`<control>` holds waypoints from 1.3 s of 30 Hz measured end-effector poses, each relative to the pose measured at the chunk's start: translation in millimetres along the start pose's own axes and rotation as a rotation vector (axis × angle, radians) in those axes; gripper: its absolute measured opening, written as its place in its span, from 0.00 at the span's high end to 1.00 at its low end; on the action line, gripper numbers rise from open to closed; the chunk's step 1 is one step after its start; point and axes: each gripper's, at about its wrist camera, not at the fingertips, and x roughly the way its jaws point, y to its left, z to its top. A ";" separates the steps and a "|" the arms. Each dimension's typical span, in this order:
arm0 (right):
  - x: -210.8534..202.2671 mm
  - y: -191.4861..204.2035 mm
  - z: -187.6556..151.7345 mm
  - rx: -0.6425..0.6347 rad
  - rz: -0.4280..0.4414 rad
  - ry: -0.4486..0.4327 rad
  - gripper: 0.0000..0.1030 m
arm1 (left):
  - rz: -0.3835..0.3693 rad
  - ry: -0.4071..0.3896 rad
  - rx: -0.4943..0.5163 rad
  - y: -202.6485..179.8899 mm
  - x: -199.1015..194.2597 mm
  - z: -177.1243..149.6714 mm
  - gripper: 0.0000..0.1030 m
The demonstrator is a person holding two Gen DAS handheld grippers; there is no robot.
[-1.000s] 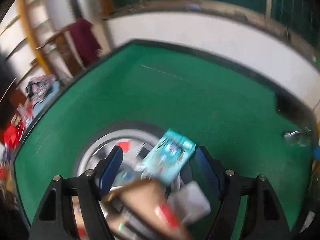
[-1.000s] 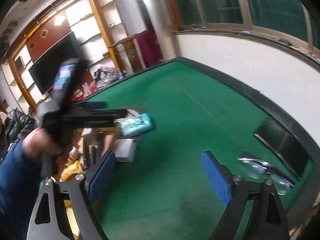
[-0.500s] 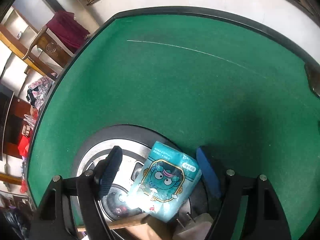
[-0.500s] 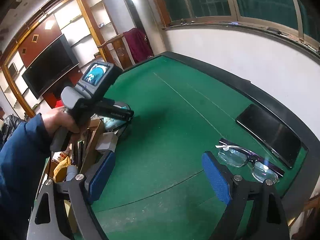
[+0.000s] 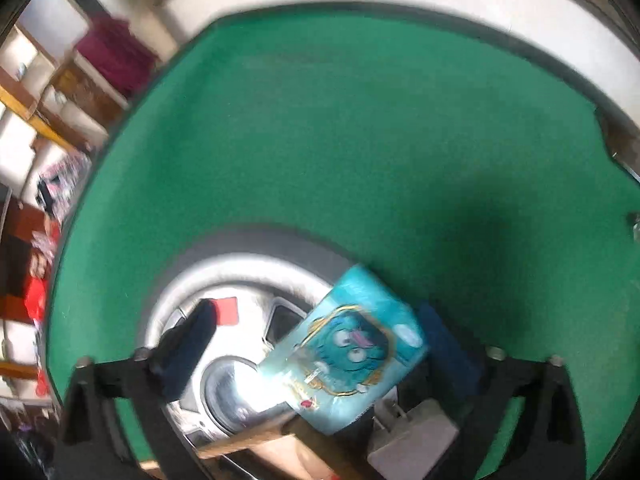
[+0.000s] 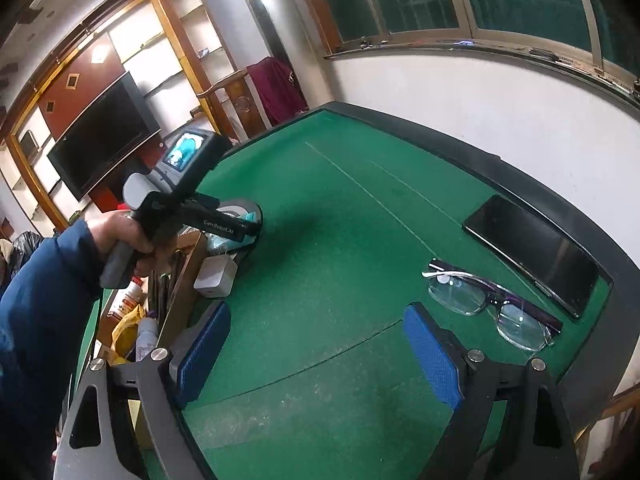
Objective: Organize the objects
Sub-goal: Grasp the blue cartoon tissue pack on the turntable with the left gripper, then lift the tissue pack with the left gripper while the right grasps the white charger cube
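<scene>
A teal tissue pack with a cartoon face (image 5: pixel 348 356) lies between the fingers of my left gripper (image 5: pixel 320 348), over the wooden box edge (image 5: pixel 256 436) and a round grey device (image 5: pixel 240 320). The jaws stand wide apart and do not press the pack. In the right wrist view the left gripper (image 6: pixel 240 226) hovers over the same pack (image 6: pixel 236 240). My right gripper (image 6: pixel 316 356) is open and empty above the green table (image 6: pixel 340 240). Glasses (image 6: pixel 484 300) and a black phone (image 6: pixel 532 248) lie at the right.
A white charger block (image 6: pixel 214 276) sits by the box (image 6: pixel 180 280), which holds bottles and a yellow bag. A TV, shelves and a chair with maroon cloth stand beyond the table. A white wall and windows run along the far edge.
The left gripper shifted over the round device, and the tissue pack now lies tilted between its open fingers. The right gripper stayed nearly still.
</scene>
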 end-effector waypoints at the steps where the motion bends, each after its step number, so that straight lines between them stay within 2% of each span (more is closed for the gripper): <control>1: -1.0 -0.4 -0.5 0.000 -0.002 -0.002 0.11 | -0.029 0.004 -0.030 3.7 2.0 -2.9 0.00; 2: -2.5 -1.3 -1.1 -0.001 -0.007 -0.008 0.11 | -0.043 0.011 -0.048 4.9 2.5 -0.2 0.01; 5: -6.7 -4.1 -0.7 0.003 -0.012 -0.013 0.11 | -0.091 0.024 -0.104 2.3 -4.8 -7.0 0.17; 8: -12.5 -10.0 -1.4 0.019 -0.011 -0.019 0.11 | -0.052 0.013 -0.064 -26.8 -15.4 -19.5 0.19; 11: -20.1 -14.6 -2.9 0.031 -0.015 -0.028 0.11 | -0.154 0.020 -0.030 -65.4 -26.3 -33.8 0.19; 14: -31.4 -19.6 -3.9 0.049 -0.015 -0.043 0.11 | -0.182 -0.025 0.008 -108.8 -45.9 -54.8 0.19; 16: -40.5 -23.9 -3.8 0.060 -0.024 -0.057 0.11 | -0.227 -0.060 0.014 -136.2 -60.7 -75.0 0.19; 21: -51.4 -28.5 0.6 0.065 -0.021 -0.060 0.11 | -0.228 -0.162 0.008 -181.6 -93.6 -137.9 0.20; 24: -40.1 -16.8 3.9 0.009 0.000 -0.001 0.11 | -0.143 -0.228 0.052 -198.3 -109.4 -182.0 0.19; 26: -24.7 -0.8 3.7 -0.034 0.047 0.060 0.11 | -0.115 -0.239 0.062 -204.6 -112.3 -204.0 0.19; 27: -17.5 8.1 2.7 -0.056 0.071 0.090 0.11 | -0.108 -0.238 0.065 -193.8 -114.5 -216.3 0.19; 28: -5.5 24.5 0.4 -0.104 0.112 0.137 0.11 | -0.096 -0.245 0.053 -190.6 -118.8 -221.1 0.19; 30: 12.2 48.2 -4.4 -0.194 0.150 0.175 0.12 | -0.095 -0.242 0.033 -175.5 -107.1 -225.7 0.19; 32: 32.7 76.5 -12.4 -0.313 0.153 0.212 0.25 | -0.099 -0.259 0.013 -171.0 -101.7 -231.3 0.19; 34: 47.8 94.3 -19.6 -0.393 0.173 0.243 0.27 | -0.102 -0.267 0.029 -181.4 -103.6 -250.2 0.19; 35: 57.1 103.4 -23.5 -0.446 0.165 0.260 0.30 | -0.103 -0.282 0.033 -182.3 -105.0 -253.3 0.19; 36: 65.2 110.0 -26.3 -0.489 0.122 0.253 0.32 | -0.101 -0.298 0.030 -187.8 -99.0 -247.4 0.19; 37: 71.2 113.1 -29.1 -0.513 0.098 0.251 0.32 | -0.096 -0.314 0.028 -185.0 -103.6 -255.4 0.19; 39: 83.2 122.1 -32.8 -0.551 0.124 0.280 0.33 | -0.092 -0.332 0.005 -184.5 -104.8 -256.9 0.19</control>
